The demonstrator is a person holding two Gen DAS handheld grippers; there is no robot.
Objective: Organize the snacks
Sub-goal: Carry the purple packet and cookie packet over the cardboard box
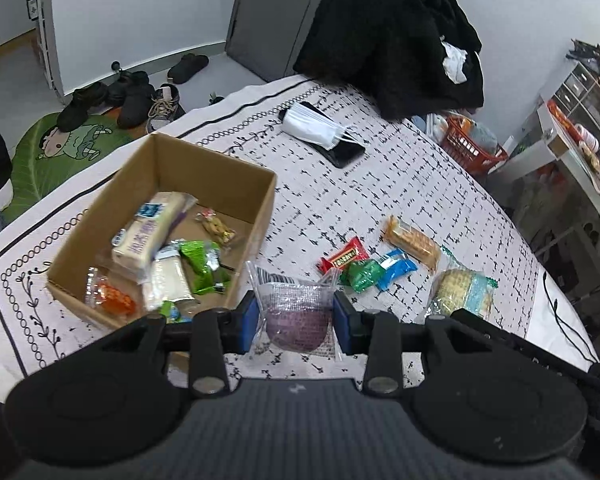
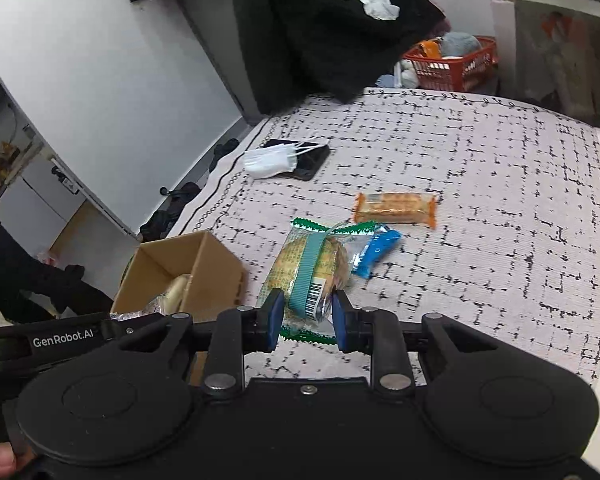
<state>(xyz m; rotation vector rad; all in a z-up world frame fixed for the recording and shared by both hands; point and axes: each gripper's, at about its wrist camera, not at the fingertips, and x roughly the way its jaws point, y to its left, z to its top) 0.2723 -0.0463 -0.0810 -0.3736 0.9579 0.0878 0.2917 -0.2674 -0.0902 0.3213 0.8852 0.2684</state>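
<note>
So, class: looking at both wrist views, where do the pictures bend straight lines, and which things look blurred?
Left wrist view: the patterned tablecloth's edges bow, the brown cardboard box leans, and the packets inside smear. Right wrist view: the cloth border curves, and the orange biscuit packet looks soft, while the black gripper body is sharp. Lighting is even in both, with no strong glare.

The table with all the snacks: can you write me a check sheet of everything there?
Surface: patterned tablecloth.
Job's things: cardboard box part filled; red, green, blue and orange snacks loose on the cloth.
Clutter: face mask on phone.
Grippers: left gripper shut on purple snack; right gripper shut on biscuit pack.
Cables: black cable at the table edge.
Surroundings: shoes, black coat, red basket.
</note>
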